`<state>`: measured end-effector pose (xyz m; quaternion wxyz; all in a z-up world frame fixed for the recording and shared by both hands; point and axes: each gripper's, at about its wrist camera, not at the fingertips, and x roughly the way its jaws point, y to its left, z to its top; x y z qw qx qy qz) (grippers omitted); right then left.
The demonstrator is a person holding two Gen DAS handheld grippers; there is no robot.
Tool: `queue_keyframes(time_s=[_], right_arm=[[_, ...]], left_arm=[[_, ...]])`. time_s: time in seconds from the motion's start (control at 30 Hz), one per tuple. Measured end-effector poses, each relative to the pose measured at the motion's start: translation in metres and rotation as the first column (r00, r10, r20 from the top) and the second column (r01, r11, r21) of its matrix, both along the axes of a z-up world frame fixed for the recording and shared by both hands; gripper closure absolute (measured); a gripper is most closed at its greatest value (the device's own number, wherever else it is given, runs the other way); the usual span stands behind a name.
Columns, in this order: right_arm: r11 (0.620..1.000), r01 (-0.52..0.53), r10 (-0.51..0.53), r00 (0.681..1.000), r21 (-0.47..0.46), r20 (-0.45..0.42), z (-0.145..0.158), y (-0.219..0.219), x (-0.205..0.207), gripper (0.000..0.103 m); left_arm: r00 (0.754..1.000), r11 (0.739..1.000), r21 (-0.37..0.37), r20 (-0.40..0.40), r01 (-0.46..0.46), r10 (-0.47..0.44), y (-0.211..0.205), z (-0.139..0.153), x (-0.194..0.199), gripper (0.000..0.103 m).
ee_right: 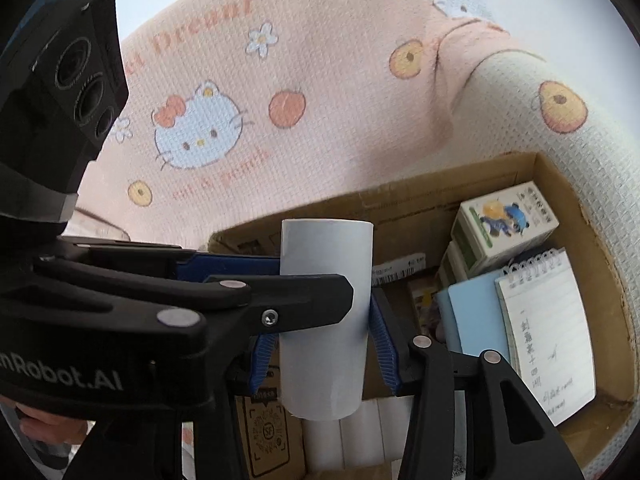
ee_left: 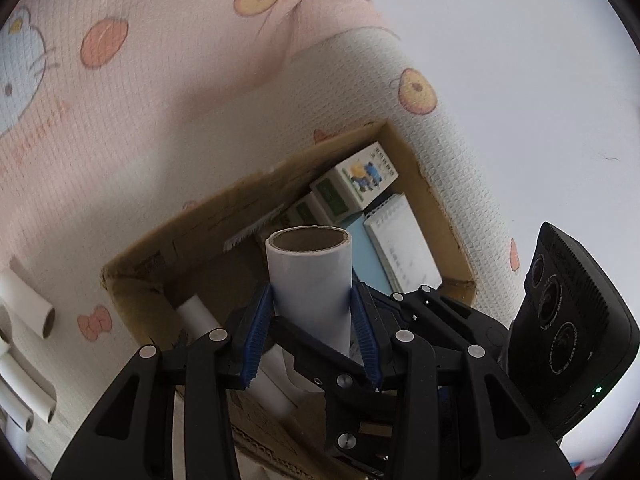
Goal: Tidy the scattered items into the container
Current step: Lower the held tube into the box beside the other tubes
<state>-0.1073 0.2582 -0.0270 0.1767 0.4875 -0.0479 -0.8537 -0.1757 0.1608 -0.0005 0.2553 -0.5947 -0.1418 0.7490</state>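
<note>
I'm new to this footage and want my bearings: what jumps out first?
A white paper tube stands upright, clamped in the left hand-held gripper, with the pads of the right hand-held gripper flanking it too. Beneath it is an open cardboard box holding a spiral notepad and small printed cartons. The box rests on a pink Hello Kitty blanket.

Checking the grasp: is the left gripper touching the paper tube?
Touching. The left wrist view shows both blue pads of the left gripper pressed against the paper tube.
</note>
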Motion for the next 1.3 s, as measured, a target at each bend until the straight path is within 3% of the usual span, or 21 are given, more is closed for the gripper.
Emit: queue_keyframes(time_s=[0.4,0.67,0.77,0.9,1.17,1.3], right_arm=[[0.997,-0.007,0.017,0.990,-0.077,0.137,-0.022,0.004,-0.021,0.062],[0.995,-0.040,0.057,0.979,-0.091,0.196,-0.037,-0.001,-0.032,0.062],[0.995,-0.037,0.056,0.974,-0.088,0.219,-0.043,0.000,-0.035,0.062],[0.994,-0.016,0.046,0.963,-0.112,0.267,-0.049,0.009,-0.034,0.062],[0.999,-0.042,0.045,0.952,-0.018,0.302,-0.056,0.015,-0.028,0.062],[0.999,-0.041,0.042,0.944,-0.010,0.326,-0.061,0.014,-0.034,0.062]], left_arm=[[0.998,0.998,-0.013,-0.002,-0.061,0.061,-0.004,-0.024,-0.004,0.058],[0.997,0.996,-0.088,-0.070,0.016,-0.023,0.002,-0.030,-0.006,0.058],[0.996,0.997,-0.077,-0.092,0.011,-0.018,0.001,-0.029,-0.008,0.058],[0.999,1.000,-0.001,-0.032,-0.011,0.011,0.003,-0.033,-0.008,0.058],[1.000,0.996,-0.085,0.008,0.004,-0.004,0.021,-0.047,-0.002,0.065],[0.999,0.997,-0.081,0.037,-0.018,0.022,0.018,-0.050,-0.007,0.068]])
